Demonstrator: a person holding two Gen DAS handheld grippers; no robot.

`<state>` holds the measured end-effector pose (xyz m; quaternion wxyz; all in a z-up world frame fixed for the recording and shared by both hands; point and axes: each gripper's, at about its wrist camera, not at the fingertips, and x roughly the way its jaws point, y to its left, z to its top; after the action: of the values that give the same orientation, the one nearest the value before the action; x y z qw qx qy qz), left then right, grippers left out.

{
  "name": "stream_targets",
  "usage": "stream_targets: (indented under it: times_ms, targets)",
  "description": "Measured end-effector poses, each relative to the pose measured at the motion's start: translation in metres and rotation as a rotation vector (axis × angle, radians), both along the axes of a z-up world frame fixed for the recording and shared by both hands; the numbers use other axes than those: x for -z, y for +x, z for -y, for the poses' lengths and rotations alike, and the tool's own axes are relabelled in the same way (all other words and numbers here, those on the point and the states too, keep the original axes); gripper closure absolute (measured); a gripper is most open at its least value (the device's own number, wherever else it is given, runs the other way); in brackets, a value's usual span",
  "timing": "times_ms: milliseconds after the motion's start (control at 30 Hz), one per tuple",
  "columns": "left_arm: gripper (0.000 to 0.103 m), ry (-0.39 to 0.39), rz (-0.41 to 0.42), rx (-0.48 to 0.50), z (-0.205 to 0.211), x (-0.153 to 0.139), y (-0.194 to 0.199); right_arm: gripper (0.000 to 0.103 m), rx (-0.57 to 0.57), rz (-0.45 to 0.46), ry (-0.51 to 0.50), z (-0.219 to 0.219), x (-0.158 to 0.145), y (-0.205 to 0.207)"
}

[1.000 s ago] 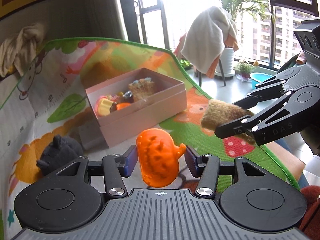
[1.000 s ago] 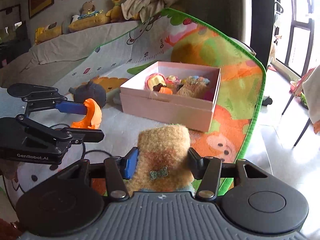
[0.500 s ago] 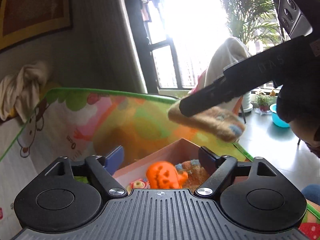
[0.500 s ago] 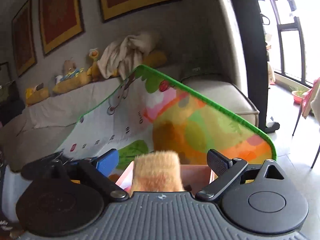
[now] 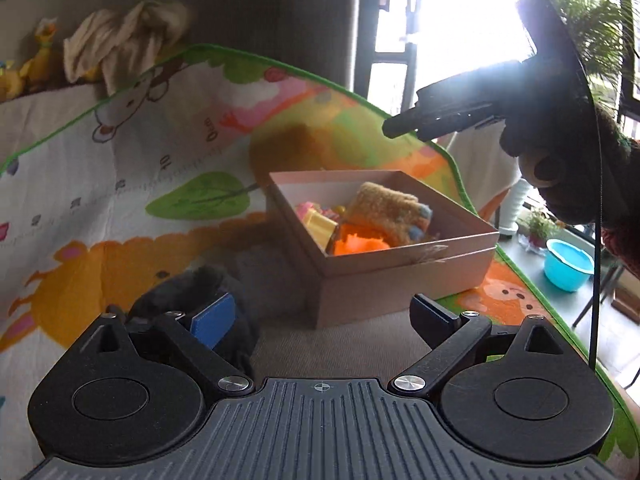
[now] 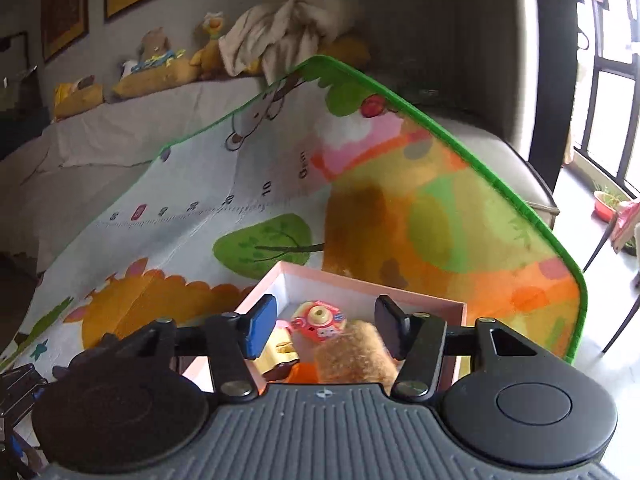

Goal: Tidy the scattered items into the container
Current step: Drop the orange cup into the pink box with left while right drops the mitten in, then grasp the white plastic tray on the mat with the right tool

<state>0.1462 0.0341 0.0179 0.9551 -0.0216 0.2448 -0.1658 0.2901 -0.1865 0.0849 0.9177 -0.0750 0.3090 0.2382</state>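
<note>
The pink box (image 5: pixel 400 276) stands on the play mat. Inside it lie a brown plush toy (image 5: pixel 388 212), an orange pumpkin toy (image 5: pixel 360 246) and a yellow toy (image 5: pixel 318 222). My left gripper (image 5: pixel 324 316) is low in front of the box, its jaws opening wide with nothing between them. A black plush toy (image 5: pixel 192 292) sits on the mat just behind its blue pad. My right gripper (image 6: pixel 325 328) hovers over the box (image 6: pixel 360 284), jaws closing and empty. The brown plush (image 6: pixel 352 356) lies beneath it, beside a pink round toy (image 6: pixel 318 320). The right gripper (image 5: pixel 400 128) shows above the box, held by a gloved hand.
The colourful play mat (image 5: pixel 120 184) runs up against a sofa (image 6: pixel 120 136) that bears plush toys and a crumpled cloth (image 6: pixel 288 28). The mat's green edge (image 5: pixel 460 168) ends to the right of the box. Beyond it are bare floor, a blue basin (image 5: pixel 568 264) and plants by the window.
Both grippers have let go. The pumpkin and the brown plush now lie in the box. My left gripper has drawn back and down beside the black plush. The right jaws have narrowed.
</note>
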Motion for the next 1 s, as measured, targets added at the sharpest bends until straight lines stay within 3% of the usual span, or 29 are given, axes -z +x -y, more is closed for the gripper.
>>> stream_targets:
  times_ms: [233,467,567,700,1000]
  targets:
    - [0.004,-0.074,0.051,-0.065,-0.036,0.007,-0.021,0.055,-0.212,-0.148,-0.185,-0.106,0.016,-0.007]
    - [0.002,-0.190,0.098,-0.067,-0.051,0.015,-0.031,0.052,-0.194,-0.235,-0.399,-0.175,0.051,0.026]
    - [0.002,-0.267,0.096,-0.072,-0.063,0.017,-0.031,0.052,-0.124,-0.308,-0.414,-0.185,0.068,0.049]
    - [0.001,-0.346,0.119,-0.054,-0.074,0.019,-0.034,0.053,-0.081,-0.330,-0.461,-0.190,0.086,0.064]
    - [0.000,-0.352,0.176,-0.020,-0.071,0.017,-0.041,0.057,-0.219,-0.463,-0.358,-0.175,0.075,0.011]
